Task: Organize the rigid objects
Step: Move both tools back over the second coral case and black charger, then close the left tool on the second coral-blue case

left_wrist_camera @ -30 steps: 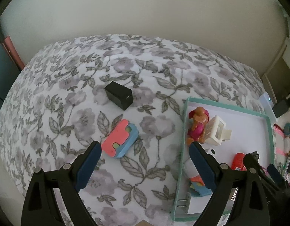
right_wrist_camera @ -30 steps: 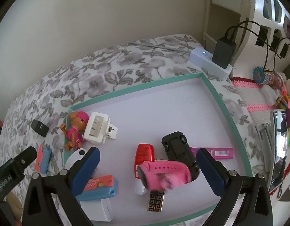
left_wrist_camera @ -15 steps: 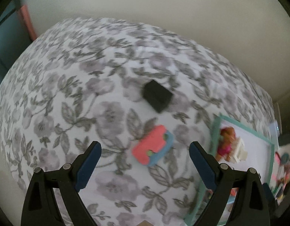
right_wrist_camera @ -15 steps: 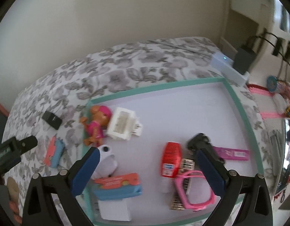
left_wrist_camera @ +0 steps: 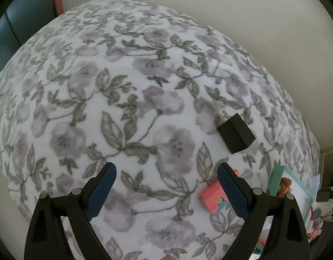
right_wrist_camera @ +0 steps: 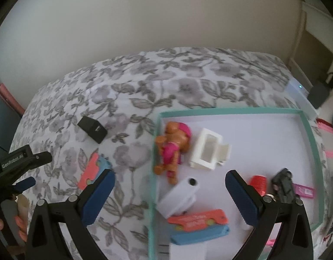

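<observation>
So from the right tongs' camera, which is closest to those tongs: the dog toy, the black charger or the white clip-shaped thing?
1. White clip-shaped thing, in the tray, between the right tongs.
2. Dog toy, tray's far-left corner.
3. Black charger, outside the tray, far left on the bedspread.

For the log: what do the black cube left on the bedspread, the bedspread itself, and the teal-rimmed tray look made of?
Black cube: looks like matte hard plastic, with sharp edges, an even dull face and metal prongs at one end, so likely a charger.
Bedspread: soft fabric, probably fleece; the floral print looks fuzzy and the surface dimples.
Tray: probably cardboard, with thin straight walls and a flat pale floor without gloss; plastic cannot be ruled out.
</observation>
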Motion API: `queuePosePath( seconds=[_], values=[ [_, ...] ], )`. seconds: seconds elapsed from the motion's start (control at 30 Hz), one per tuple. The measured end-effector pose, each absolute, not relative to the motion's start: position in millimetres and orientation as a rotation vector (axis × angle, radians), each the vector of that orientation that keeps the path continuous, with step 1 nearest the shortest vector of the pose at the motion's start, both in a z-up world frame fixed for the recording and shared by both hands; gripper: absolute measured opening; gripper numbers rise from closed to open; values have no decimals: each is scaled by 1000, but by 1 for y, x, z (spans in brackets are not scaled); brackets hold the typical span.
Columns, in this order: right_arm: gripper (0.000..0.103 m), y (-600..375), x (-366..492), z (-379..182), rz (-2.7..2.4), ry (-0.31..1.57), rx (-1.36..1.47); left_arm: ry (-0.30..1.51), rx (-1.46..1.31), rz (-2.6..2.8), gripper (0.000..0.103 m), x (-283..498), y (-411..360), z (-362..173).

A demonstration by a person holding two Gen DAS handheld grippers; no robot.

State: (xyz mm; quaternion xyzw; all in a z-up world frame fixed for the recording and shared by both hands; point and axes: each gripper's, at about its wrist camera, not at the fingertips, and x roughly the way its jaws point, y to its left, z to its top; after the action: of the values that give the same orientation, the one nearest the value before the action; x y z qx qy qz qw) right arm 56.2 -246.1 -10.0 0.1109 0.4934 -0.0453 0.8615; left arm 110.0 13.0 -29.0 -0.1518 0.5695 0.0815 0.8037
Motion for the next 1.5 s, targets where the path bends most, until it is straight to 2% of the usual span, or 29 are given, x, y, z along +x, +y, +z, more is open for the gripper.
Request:
queuePosePath(
  seconds=[0.33,0.97,1.03,1.3,1.5],
  values=[
    [103,-242,60,-18,-110,1060,192,1313,-110,-14,94,118,-47,-53],
    [103,-259,57,-25,-146,1075,212,1357,73,-72,94,128,-84,-91],
    [103,-259,57,-26,-149,1078,211,1350,93,-71,92,127,-91,-92],
    [103,-258,58,-27,-155,1084,202,1328,144,-133,52,119,-124,-81],
    [103,-259,59,-28,-156,1084,203,1335,121,-138,48,119,-123,-79]
  ],
)
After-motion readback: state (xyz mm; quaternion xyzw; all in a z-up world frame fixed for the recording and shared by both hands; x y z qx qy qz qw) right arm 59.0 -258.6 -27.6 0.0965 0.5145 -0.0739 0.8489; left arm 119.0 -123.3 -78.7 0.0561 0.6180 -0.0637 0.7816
